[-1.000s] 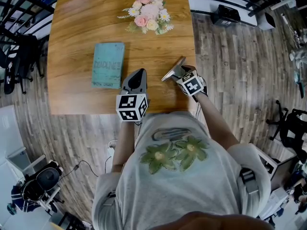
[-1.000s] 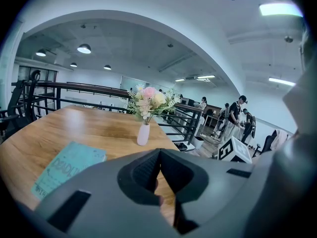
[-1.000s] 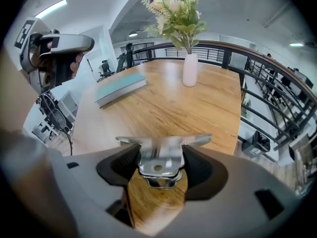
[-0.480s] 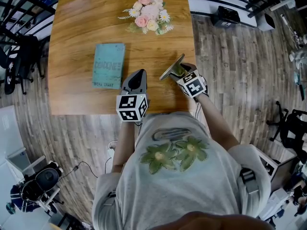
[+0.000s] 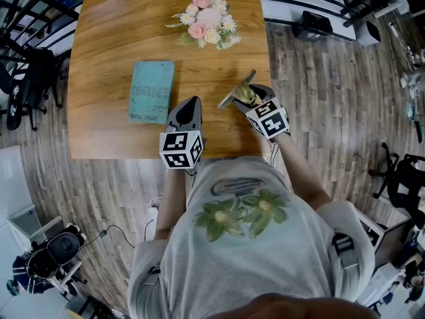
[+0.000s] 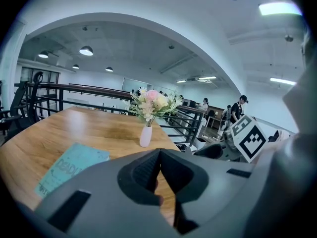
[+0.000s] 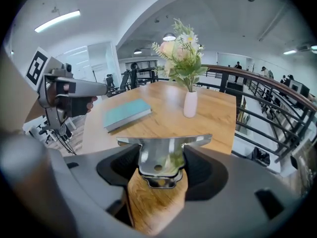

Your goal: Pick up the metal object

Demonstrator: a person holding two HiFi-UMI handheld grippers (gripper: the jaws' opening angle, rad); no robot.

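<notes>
A shiny flat metal object (image 7: 161,157) with a wide top edge and a small hole sits clamped between the jaws of my right gripper (image 7: 159,168). In the head view the metal object (image 5: 237,89) is held tilted above the wooden table (image 5: 119,38), near its right front corner, with the right gripper (image 5: 249,96) shut on it. My left gripper (image 5: 188,111) hovers over the table's front edge, just right of the teal book. In the left gripper view the left gripper (image 6: 159,175) has its jaws pressed together with nothing between them.
A teal book (image 5: 151,90) lies flat on the table's left middle. A white vase of pink and white flowers (image 5: 207,20) stands at the far side. Black railings (image 7: 262,113) run past the table's right edge. Chairs (image 5: 23,78) stand to the left on the floor.
The right gripper has lifted the metal object a little higher and farther from me. The left gripper has stayed put.
</notes>
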